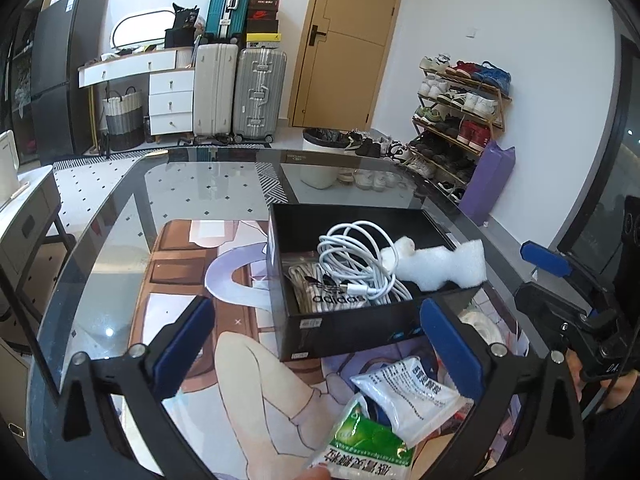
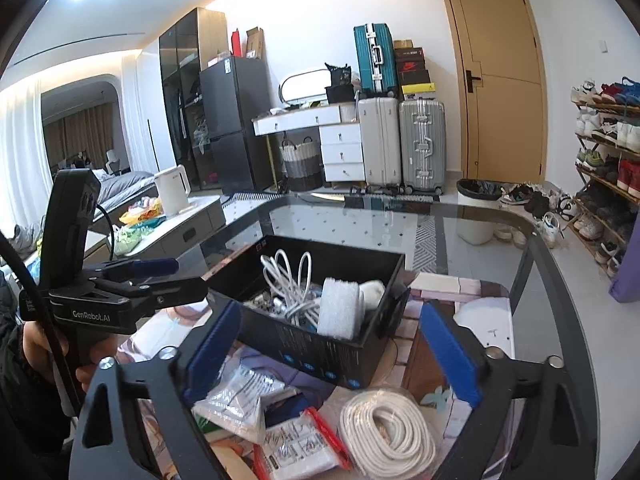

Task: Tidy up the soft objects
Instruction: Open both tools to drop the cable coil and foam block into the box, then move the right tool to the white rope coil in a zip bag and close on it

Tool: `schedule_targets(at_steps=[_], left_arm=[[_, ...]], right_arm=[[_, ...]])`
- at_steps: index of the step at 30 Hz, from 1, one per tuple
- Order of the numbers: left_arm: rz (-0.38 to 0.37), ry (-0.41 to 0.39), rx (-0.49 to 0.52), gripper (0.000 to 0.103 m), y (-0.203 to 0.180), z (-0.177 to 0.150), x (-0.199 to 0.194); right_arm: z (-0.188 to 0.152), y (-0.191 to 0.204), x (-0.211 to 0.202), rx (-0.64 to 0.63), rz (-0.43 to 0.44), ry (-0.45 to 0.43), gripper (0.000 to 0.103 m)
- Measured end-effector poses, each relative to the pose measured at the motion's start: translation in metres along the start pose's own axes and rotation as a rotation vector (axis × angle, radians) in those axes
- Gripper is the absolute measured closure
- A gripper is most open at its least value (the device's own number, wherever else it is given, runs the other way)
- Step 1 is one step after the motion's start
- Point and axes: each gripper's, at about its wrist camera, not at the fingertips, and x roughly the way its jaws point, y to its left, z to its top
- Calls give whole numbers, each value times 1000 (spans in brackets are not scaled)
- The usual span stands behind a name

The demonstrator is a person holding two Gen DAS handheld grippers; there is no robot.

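Observation:
A black box (image 1: 344, 330) (image 2: 320, 354) stands on a printed mat on the glass table. Inside lie a white cable bundle (image 1: 356, 264) (image 2: 290, 280), a white foam piece (image 1: 436, 266) (image 2: 340, 308) leaning on its rim, and a bagged adidas item (image 1: 332, 296). My left gripper (image 1: 320, 344) is open at the box's near wall, over a white pouch (image 1: 408, 396) and a green-and-white pouch (image 1: 368, 444). My right gripper (image 2: 336, 352) is open with nothing between its pads. Below it lie a coiled white rope (image 2: 386, 430), a clear packet (image 2: 240, 396) and a red-edged bag (image 2: 300, 452).
The glass table's curved edge (image 1: 100, 216) runs around the mat. Beyond stand suitcases (image 1: 240, 92), a white drawer unit (image 1: 170, 100), a white bin (image 1: 322, 160) and a shoe rack (image 1: 460, 112). A white kettle (image 2: 172, 190) sits on a side table to the left.

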Motion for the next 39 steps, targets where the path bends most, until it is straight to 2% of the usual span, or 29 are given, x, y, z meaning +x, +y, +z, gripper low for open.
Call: schedule_targets(at_steps=[3, 15, 33, 39], left_arm=[[9, -14, 22, 0, -3, -6, -3], [65, -40, 129, 0, -24, -21, -11], [49, 44, 131, 0, -21, -35, -4], [41, 28, 151, 0, -26, -39, -5]], right_arm=[[-5, 5, -4, -28, -22, 0, 1], [-13, 12, -10, -64, -45, 55, 1], [-33, 14, -8, -77, -57, 170, 1], [-36, 9, -4, -76, -74, 207, 1]])
